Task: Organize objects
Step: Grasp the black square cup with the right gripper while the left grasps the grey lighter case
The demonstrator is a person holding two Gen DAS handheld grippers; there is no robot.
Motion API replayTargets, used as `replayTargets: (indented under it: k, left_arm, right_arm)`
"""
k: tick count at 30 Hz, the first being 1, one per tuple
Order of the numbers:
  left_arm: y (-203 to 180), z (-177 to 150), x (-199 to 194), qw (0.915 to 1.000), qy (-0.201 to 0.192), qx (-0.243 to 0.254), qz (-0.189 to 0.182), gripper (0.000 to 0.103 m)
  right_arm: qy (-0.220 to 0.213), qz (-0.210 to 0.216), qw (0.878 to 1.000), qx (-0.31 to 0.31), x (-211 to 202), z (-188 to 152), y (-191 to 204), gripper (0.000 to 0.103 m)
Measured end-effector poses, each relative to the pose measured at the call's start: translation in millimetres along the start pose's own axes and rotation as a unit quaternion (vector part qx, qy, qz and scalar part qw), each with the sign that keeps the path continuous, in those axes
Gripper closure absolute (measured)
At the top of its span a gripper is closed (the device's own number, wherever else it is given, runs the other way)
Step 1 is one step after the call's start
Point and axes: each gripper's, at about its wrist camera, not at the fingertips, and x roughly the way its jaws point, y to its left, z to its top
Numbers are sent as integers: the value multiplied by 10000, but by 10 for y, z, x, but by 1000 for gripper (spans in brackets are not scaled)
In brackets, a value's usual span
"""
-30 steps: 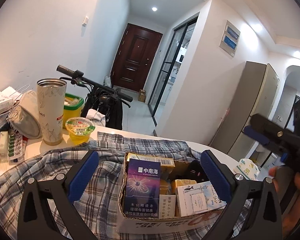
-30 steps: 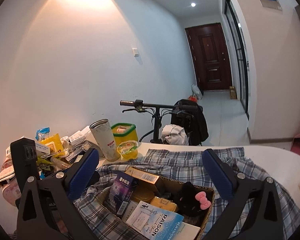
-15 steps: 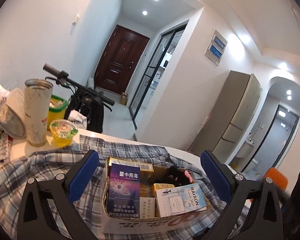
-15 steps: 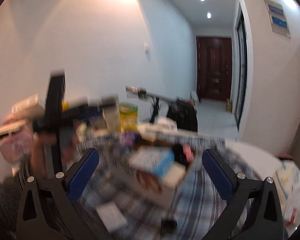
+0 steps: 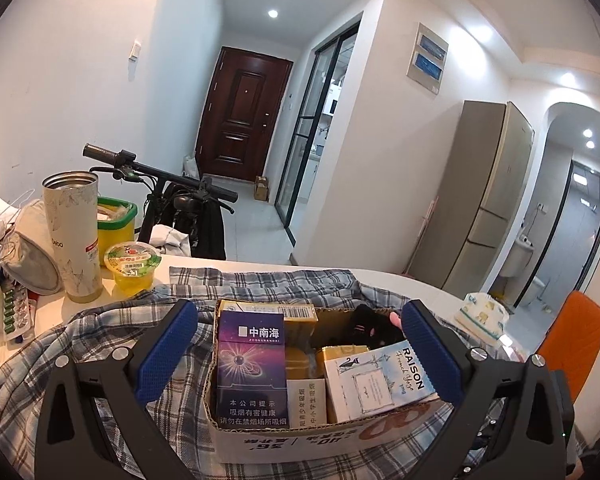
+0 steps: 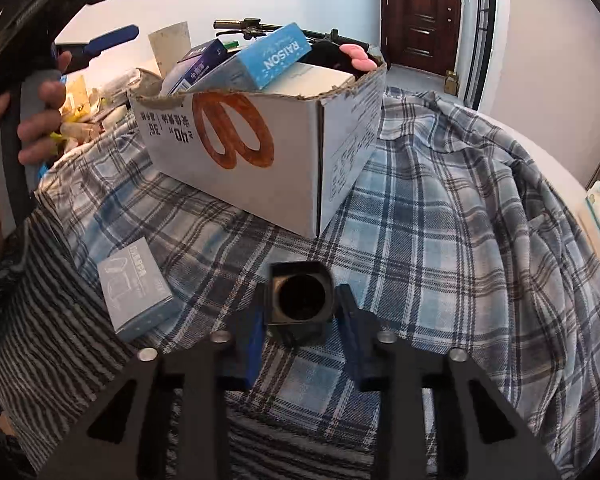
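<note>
Two blue pads of my right gripper (image 6: 300, 320) are now pressing on a small black square-bodied object with a round opening (image 6: 299, 300), where a second ago they were standing wide apart and empty above the open cardboard box (image 6: 260, 136). I am holding that piece low over the blue plaid cloth (image 6: 440, 240), just in front of the box, with a grey-blue packet (image 6: 136, 292) lying on the cloth nearby. My left gripper (image 5: 296, 352) is hovering with its jaws spread, empty, over the box's packed cartons. Judging by this, a stray item is secured and the box is probably its destination.
</note>
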Motion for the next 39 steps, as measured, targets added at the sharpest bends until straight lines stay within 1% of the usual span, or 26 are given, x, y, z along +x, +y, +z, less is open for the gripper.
replayTargets:
  k: [5, 9, 12, 16, 19, 22, 24, 25, 27, 29, 30, 31, 32, 34, 36, 38, 39]
  left_arm:
    - [-60, -11, -5, 9999, -19, 103, 21, 0]
    - [-67, -15, 3, 9999, 4, 110, 24, 0]
    - [-73, -25, 26, 9999, 62, 145, 65, 0]
    - [-89, -36, 54, 9996, 155, 224, 125, 0]
    - [-227, -45, 33, 9982, 277, 442, 301, 0]
    - [-473, -57, -73, 9968, 355, 698, 181, 0]
    - [-635, -137, -177, 9956, 503, 746, 277, 0]
    - [-722, -222, -241, 9944, 667, 764, 282, 0]
    - [-857, -385, -315, 9907, 1022, 887, 161, 0]
    - [-981, -587, -341, 9834, 1452, 1082, 105, 0]
    - [-1025, -719, -321, 9771, 1760, 1195, 61, 0]
    - [-1040, -806, -299, 9732, 1933, 1248, 25, 0]
    - [-1055, -927, -254, 9665, 2195, 1331, -16, 0]
    - [-1041, -1116, -147, 9564, 2592, 1345, -23, 0]
    - [-980, -1248, -46, 9497, 2883, 1221, -1, 0]
    - [-934, -1320, 17, 9472, 3001, 1132, -29, 0]
    - [-916, -1371, 70, 9444, 3070, 1171, 84, 0]
  right_arm:
    - [-83, -88, 9999, -80, -28, -2, 3, 73]
    - [-127, -80, 9999, -47, -24, -1, -11, 73]
    - [-143, 58, 9998, 89, -26, -4, -66, 73]
    - [-265, 231, 9990, 283, -70, -7, -136, 73]
    - [-295, 259, 9989, 250, -89, -9, -119, 73]
    - [-250, 290, 9989, 254, -65, 4, -118, 73]
    - [-268, 351, 9986, 283, -70, 5, -132, 73]
    - [-278, 365, 9984, 315, -71, 3, -143, 73]
    - [-296, 393, 9981, 369, -80, -1, -166, 73]
    - [-321, 405, 9980, 372, -90, 1, -169, 73]
    - [-326, 412, 9979, 371, -90, 2, -165, 73]
    - [-329, 433, 9978, 375, -90, 2, -166, 73]
    - [-330, 478, 9976, 389, -91, 2, -172, 73]
    - [-328, 580, 9968, 442, -90, 5, -198, 73]
    - [-331, 645, 9961, 504, -88, 3, -225, 73]
    - [-345, 667, 9958, 529, -91, -1, -230, 73]
    - [-351, 665, 9958, 527, -94, 0, -227, 73]
